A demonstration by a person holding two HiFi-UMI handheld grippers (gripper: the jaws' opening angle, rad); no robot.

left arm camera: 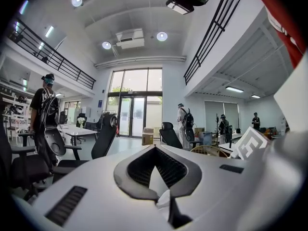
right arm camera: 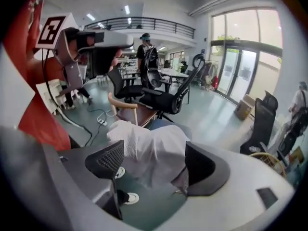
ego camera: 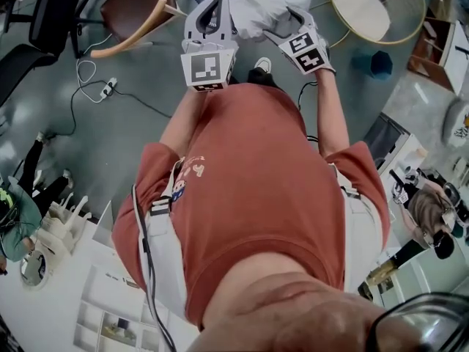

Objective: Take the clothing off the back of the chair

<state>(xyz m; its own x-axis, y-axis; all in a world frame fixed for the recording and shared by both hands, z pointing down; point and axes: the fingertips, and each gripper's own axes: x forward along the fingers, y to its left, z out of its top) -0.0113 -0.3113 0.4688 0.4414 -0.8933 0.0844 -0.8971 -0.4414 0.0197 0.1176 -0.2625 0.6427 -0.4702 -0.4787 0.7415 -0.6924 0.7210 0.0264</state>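
The white clothing (ego camera: 256, 9) hangs bunched between my two grippers, above the grey floor and in front of the person's red shirt. My left gripper (ego camera: 209, 20) is shut, and a small fold of the white cloth (left arm camera: 165, 202) is pinched between its dark pads. The right gripper (ego camera: 297, 31) stands open. In the right gripper view the clothing (right arm camera: 144, 148) drapes in the gap of this gripper (right arm camera: 154, 163), and its pads do not press on it. The wooden chair (ego camera: 135, 9) with a brown seat stands just left of the grippers, also seen as the chair (right arm camera: 131, 113) beyond the cloth.
A white cable and power strip (ego camera: 108, 86) lie on the floor at the left. A round gold-rimmed table (ego camera: 377, 6) stands at the right. Black office chairs (right arm camera: 168, 97) and desks fill the room behind. Other people stand around, one (left arm camera: 44, 109) at the left.
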